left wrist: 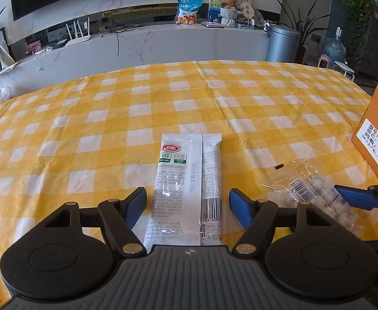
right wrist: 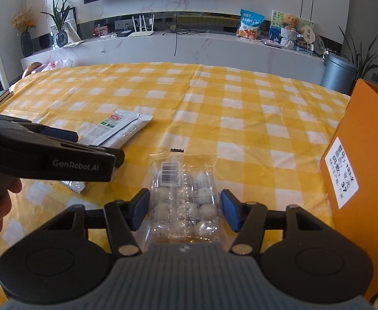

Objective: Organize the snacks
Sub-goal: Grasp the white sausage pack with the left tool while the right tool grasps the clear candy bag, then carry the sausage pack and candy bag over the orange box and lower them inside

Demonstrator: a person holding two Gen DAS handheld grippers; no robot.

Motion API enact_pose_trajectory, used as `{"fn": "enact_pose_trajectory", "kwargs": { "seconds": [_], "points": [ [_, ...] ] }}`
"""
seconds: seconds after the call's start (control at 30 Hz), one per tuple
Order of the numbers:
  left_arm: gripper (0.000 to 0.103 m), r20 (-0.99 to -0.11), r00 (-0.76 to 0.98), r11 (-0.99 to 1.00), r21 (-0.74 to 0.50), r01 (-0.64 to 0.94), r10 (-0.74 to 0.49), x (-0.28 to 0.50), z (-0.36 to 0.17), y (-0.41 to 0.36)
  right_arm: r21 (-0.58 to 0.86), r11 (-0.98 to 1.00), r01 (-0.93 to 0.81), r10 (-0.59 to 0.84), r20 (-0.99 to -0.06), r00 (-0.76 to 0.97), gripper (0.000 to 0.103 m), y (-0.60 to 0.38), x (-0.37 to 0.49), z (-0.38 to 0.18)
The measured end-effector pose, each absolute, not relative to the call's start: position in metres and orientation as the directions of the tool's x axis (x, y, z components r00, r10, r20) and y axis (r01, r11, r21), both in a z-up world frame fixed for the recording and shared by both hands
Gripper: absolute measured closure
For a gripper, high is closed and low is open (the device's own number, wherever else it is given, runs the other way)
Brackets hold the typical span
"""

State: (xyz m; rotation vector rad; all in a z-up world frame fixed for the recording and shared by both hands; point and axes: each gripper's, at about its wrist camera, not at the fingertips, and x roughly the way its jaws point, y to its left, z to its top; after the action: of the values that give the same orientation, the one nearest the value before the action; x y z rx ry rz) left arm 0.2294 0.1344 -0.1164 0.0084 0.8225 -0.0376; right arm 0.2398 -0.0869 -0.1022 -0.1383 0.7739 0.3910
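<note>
While both packets lie flat near the table's (left wrist: 59,118) front edge, you risk your pads sliding over slick film and pinching only a loose corner. Your left gripper (left wrist: 187,204) stands wide open astride the white snack packet (left wrist: 186,180), pads clear of it. Your right gripper (right wrist: 183,210) straddles the clear packet of white balls (right wrist: 186,199), not yet squeezing. Farther right, the orange box (right wrist: 364,155) waits at the right edge.

Yellow-white checked tablecloth (left wrist: 85,118); white packet (left wrist: 186,180); orange box (right wrist: 364,155).
</note>
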Motion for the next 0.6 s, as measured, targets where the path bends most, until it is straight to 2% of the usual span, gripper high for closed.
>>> {"fn": "enact_pose_trajectory", "kwargs": {
  "seconds": [0.13,0.33,0.6],
  "points": [
    [0.038,-0.735,0.678,0.999,-0.007,0.040,-0.033,0.229,-0.114,0.133,0.016,0.918,-0.397,0.291,-0.708,0.644,0.048,-0.086,0.240,-0.101],
    [0.045,-0.739,0.673,0.999,-0.006,0.033,-0.027,0.231,-0.113,0.133,0.033,0.918,-0.395,0.296,-0.720,0.628,0.053,-0.086,0.244,-0.098],
    [0.048,-0.724,0.688,0.998,-0.055,0.002,-0.042,0.214,-0.107,0.134,0.071,0.915,-0.398,0.325,-0.713,0.621,0.054,-0.094,0.235,-0.084]
  ]
}}
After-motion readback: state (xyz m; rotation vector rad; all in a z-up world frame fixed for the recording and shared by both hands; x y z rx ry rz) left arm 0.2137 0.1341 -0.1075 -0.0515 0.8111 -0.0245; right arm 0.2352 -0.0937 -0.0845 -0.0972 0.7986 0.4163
